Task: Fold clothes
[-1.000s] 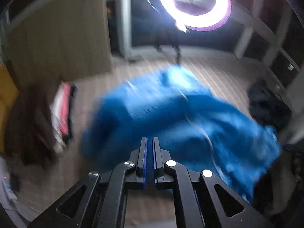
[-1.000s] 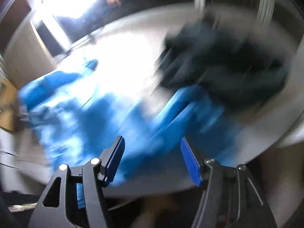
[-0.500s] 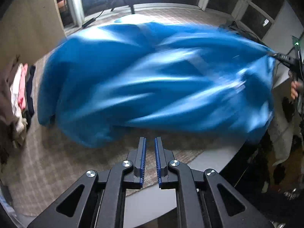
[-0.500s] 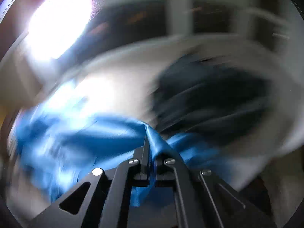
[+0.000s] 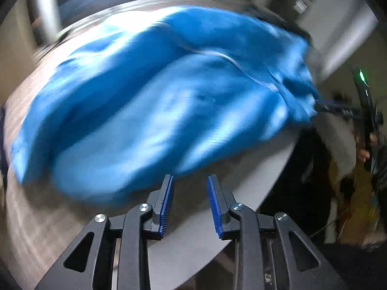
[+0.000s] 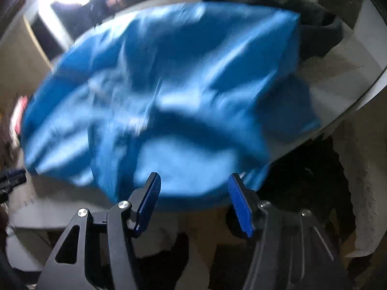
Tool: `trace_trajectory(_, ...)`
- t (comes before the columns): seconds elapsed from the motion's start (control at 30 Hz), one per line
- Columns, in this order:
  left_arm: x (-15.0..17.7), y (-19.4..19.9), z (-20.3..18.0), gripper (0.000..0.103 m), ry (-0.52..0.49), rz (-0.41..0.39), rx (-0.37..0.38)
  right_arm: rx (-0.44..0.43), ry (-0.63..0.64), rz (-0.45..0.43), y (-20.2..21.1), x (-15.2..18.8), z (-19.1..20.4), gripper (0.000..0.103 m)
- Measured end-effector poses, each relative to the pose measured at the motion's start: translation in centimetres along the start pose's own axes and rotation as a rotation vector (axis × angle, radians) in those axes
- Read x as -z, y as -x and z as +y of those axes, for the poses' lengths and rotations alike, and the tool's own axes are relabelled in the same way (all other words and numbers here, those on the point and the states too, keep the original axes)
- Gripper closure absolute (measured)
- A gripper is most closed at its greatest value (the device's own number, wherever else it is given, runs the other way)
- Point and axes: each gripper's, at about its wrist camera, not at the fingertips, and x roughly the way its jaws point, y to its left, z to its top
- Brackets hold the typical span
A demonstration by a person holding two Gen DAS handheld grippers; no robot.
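The blue garment is lying rumpled across the table, its long axis crosswise just ahead of the opening, empty left gripper and the right gripper, also opening and empty.

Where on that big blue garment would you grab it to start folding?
Probably the near hem of the blue garment, where it bulges over the table edge, coming from the person's side. The right tongs, still opening, have it just ahead; nothing is gripped. Blur hides finer edges.
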Motion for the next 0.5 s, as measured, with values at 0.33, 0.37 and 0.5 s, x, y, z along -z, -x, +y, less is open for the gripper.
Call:
trace_trajectory(0.33,0.4,1.4,1.4,0.076,0.009,-0.045,-0.039,-0.012,0.385,0.019,-1.4,0.6,10.7,0.049)
trace_trajectory(0.37,0.7,2.0,2.3,0.076,0.025,-0.054,-0.05,-0.022,0.406,0.018,-1.1,0.3,11.1,0.06)
trace_trajectory(0.5,2.2,5.1,5.7,0.076,0.086,-0.093,-0.1,-0.076,0.474,-0.033,1.8,-1.1,12.2,0.1)
